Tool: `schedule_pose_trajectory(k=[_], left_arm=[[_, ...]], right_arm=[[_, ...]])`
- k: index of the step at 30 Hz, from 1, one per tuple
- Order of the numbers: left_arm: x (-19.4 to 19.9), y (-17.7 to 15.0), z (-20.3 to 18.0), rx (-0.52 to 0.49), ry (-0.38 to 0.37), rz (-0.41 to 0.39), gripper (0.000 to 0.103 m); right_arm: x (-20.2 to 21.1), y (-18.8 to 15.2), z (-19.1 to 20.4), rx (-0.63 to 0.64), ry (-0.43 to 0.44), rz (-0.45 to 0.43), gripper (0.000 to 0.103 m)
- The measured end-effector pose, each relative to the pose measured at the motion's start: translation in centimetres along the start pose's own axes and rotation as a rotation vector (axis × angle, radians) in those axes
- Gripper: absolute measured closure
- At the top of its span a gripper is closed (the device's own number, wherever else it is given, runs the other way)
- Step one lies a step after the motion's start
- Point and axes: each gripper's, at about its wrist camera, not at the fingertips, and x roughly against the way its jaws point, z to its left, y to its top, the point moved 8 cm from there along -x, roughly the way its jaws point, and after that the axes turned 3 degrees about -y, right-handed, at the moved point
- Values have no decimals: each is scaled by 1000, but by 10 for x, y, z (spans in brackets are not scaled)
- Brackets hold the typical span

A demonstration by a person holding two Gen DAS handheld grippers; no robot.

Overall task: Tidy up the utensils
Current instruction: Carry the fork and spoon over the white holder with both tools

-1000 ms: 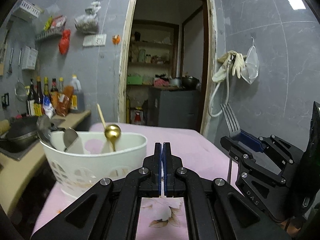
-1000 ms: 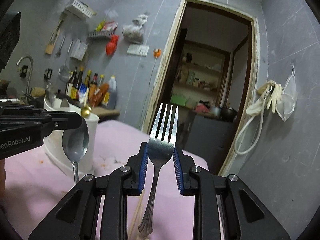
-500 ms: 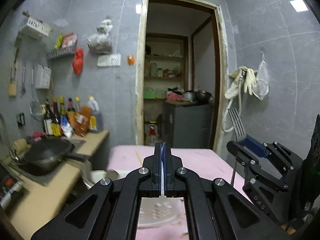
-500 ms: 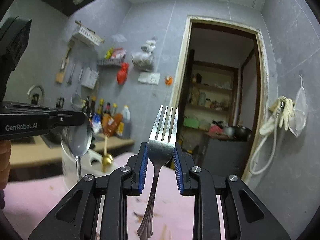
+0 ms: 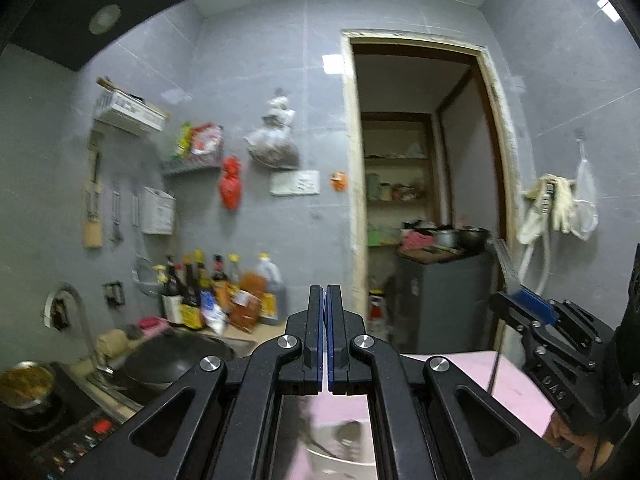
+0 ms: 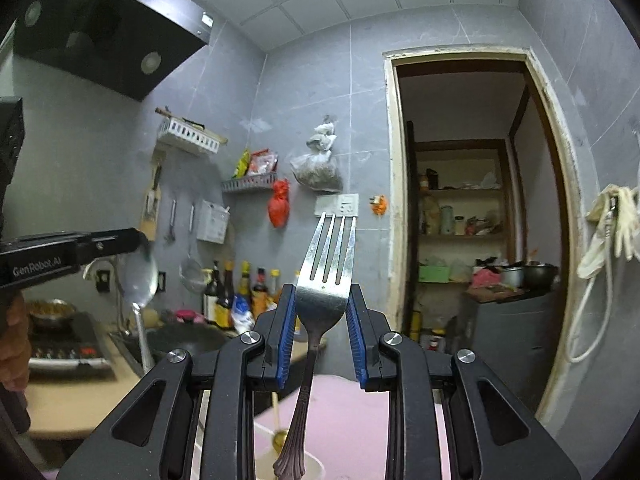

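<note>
- Right wrist view: the right gripper is pinching a fork by its neck between the blue pads; tines stick straight up, handle hangs down past the fingers
- under the fork's handle there's a white holder on the pink table, with a gold spoon standing in it
- off to the left the left gripper has a silver spoon — bowl up at the tip, handle dangling down over the counter
- Left wrist view: the left gripper's fingers look pressed right together; the spoon isn't visible from this angle, just a thin slit between the pads
- right gripper shows at the right edge, fork poking up out of it
- background is a blurry kitchen — bottles on the counter, a dark wok near the sink, open doorway
</note>
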Motion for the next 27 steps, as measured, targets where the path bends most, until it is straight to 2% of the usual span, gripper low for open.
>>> schedule_pose_trajectory(k=[7, 14, 20, 27], left_arm=[[-26, -22, 28, -31, 104, 16, 103], [-63, -65, 37, -57, 142, 76, 103], [-79, -93, 37, -38, 127, 113, 103], [-85, -113, 20, -8, 45, 153, 102]], right_arm=[[-31, -19, 2, -36, 10, 14, 81], [-51, -56, 2, -19, -19, 85, 81], [-54, -84, -1, -9, -38, 130, 81], [-51, -105, 6, 25, -26, 182, 81]])
